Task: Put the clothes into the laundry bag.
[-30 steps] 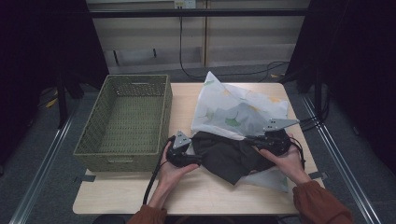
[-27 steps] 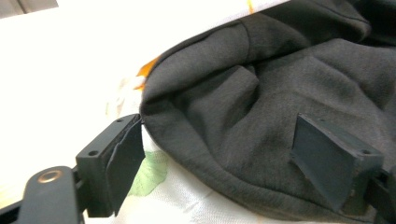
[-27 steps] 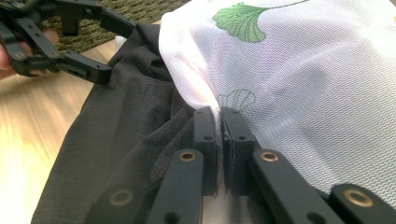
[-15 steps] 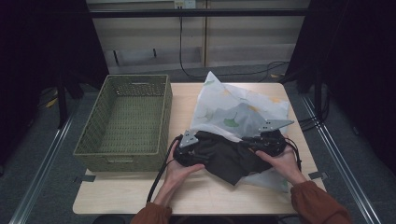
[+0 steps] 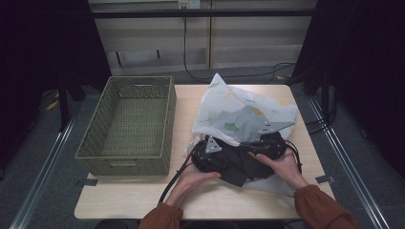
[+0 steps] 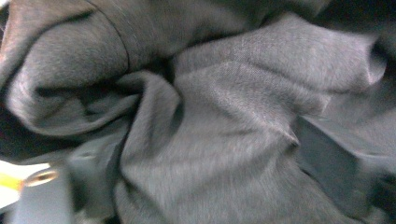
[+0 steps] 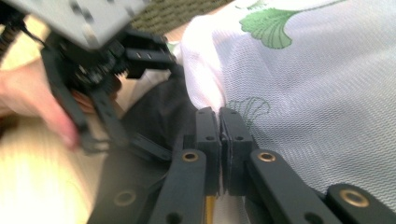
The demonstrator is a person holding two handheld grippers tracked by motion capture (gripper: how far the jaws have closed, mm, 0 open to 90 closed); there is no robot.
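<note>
A dark grey garment [image 5: 236, 164] lies bunched at the front of the table, partly on a white mesh bag [image 5: 239, 107] printed with green leaves. My left gripper [image 5: 220, 156] is pushed into the garment from the left. In the left gripper view it [image 6: 187, 144] stands open, its jaws wide apart with folds of grey cloth [image 6: 210, 116] between them. My right gripper [image 5: 253, 145] is at the garment's right side. Its jaws [image 7: 219, 119] are shut on a thin pale edge of the mesh bag [image 7: 317, 93], right beside the dark garment [image 7: 154, 116].
A woven green basket [image 5: 90, 143] with nothing in it stands at the left of the table. Bare tabletop [image 5: 124, 200] runs along the front edge. The left gripper with its grey plate [image 7: 88, 18] is close by in the right gripper view.
My left gripper has moved right toward the right one, bunching the dark garment between them. The right gripper has shifted slightly left.
</note>
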